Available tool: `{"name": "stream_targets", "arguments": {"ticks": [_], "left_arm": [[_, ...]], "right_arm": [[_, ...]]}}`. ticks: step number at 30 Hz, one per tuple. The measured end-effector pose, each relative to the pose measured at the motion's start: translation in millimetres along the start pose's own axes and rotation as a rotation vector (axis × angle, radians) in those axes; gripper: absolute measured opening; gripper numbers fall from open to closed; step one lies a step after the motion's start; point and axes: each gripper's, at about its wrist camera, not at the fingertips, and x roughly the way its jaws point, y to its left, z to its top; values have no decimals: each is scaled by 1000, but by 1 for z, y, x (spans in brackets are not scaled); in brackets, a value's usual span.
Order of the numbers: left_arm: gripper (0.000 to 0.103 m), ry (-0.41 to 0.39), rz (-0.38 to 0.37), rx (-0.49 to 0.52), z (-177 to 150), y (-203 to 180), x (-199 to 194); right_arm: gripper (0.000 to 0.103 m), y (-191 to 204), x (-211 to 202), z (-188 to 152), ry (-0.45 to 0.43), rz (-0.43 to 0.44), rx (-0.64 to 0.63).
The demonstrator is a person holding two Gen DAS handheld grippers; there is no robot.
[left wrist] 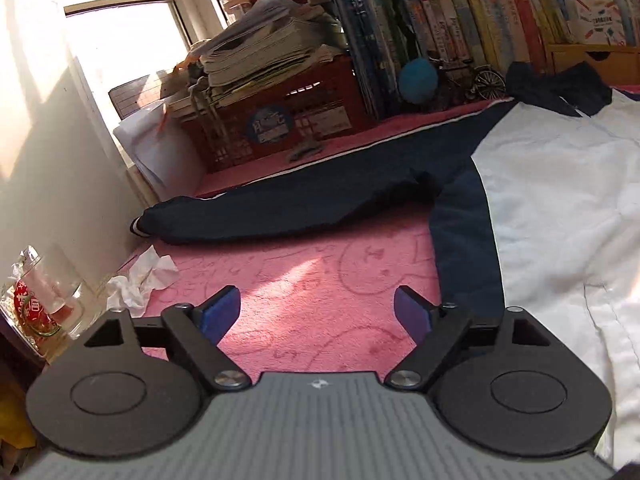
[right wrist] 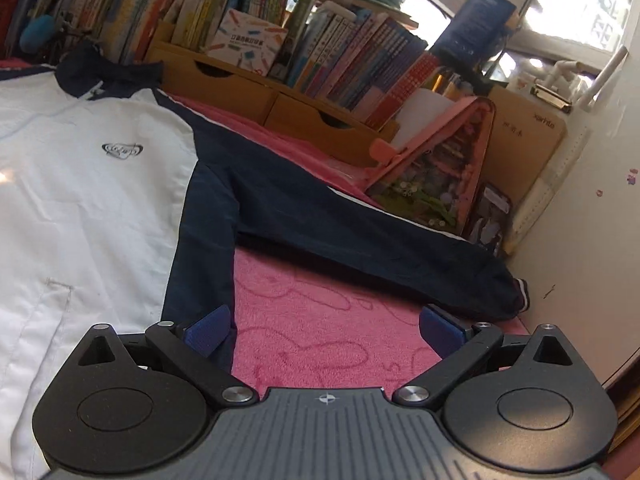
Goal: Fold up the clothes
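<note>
A white jacket with navy sleeves and collar lies flat, front up, on a pink towel; its body shows in the left wrist view (left wrist: pixel 560 216) and in the right wrist view (right wrist: pixel 80 200). One navy sleeve (left wrist: pixel 288 204) stretches out to the left, the other sleeve (right wrist: pixel 360 240) stretches out to the right. My left gripper (left wrist: pixel 316 312) is open and empty over the pink towel (left wrist: pixel 304 280), below the left sleeve. My right gripper (right wrist: pixel 324 332) is open and empty, its left finger over the jacket's navy side panel, near the right sleeve's cuff (right wrist: pixel 520 292).
A red crate (left wrist: pixel 280 120) with stacked papers and a row of books (left wrist: pixel 460 32) stand behind the jacket. A glass jar (left wrist: pixel 44 300) and crumpled tissue (left wrist: pixel 140 280) lie at the left edge. A wooden drawer shelf (right wrist: pixel 240 80) and a pink case (right wrist: pixel 440 160) stand at the right.
</note>
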Motion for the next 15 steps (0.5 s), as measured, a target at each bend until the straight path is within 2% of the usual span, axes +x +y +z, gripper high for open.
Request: {"name": "stream_targets", "arguments": {"ticks": [2,3,5,6,7,8,10,13,15], "left_arm": [[81,-18,-97,-55,14,-1,-1],[81,-11,-118,-55,16,-9,4],[81,1,-161,-55,20,-23,12],[81,8,-182,-55,23,-30,16],[81,14,-204,-55,25,-38,20],[80,21,-225,-55,27,-45,25],[73,34,-268,-55,32,-60,33],[75,53,-332,-55,38,-82,46],[77,66,-375,-56,43,-96,54]], "right_arm": [[98,-6,-3,19,-17,200,120],[98,-5,0,28,-10,321,185],[96,4,14,45,36,607,325],[93,12,22,53,63,722,375],[83,25,30,59,89,782,383],[73,39,36,66,110,815,370],[70,66,45,76,117,819,300],[70,90,63,80,128,733,160],[68,87,73,75,95,652,85]]}}
